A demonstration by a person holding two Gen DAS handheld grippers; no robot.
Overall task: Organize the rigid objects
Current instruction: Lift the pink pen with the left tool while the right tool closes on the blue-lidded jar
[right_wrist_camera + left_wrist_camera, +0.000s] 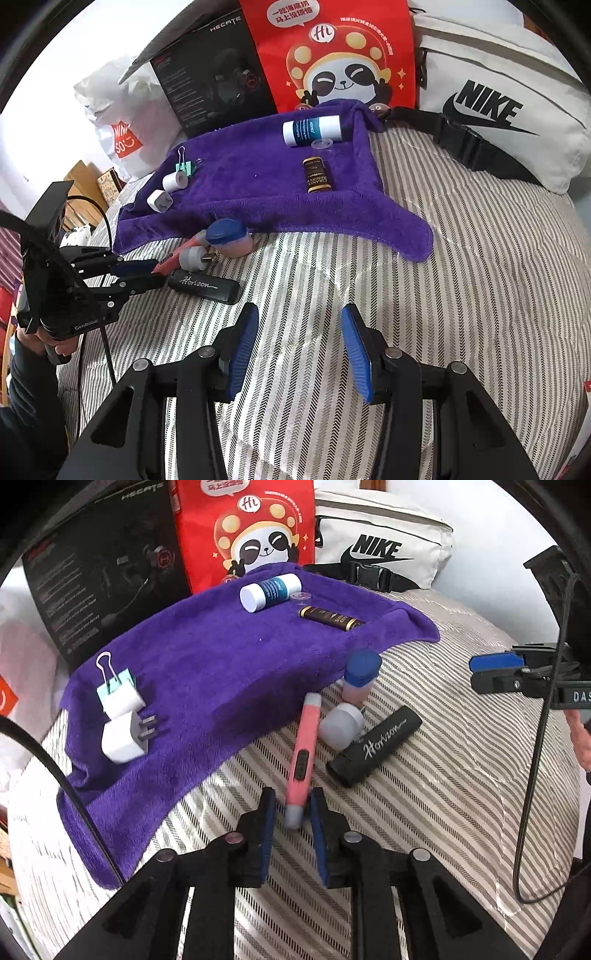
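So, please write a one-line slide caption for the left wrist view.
Left gripper fingers close around the pink pen on the striped bedcover, beside the purple towel.

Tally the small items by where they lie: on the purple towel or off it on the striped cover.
On the purple towel: 5 (binder clip, two white plugs, white-capped tube, brown tube)
Off it: 4 (pink pen, blue-capped bottle, grey-white adapter, black Horizon case)
Total: 9
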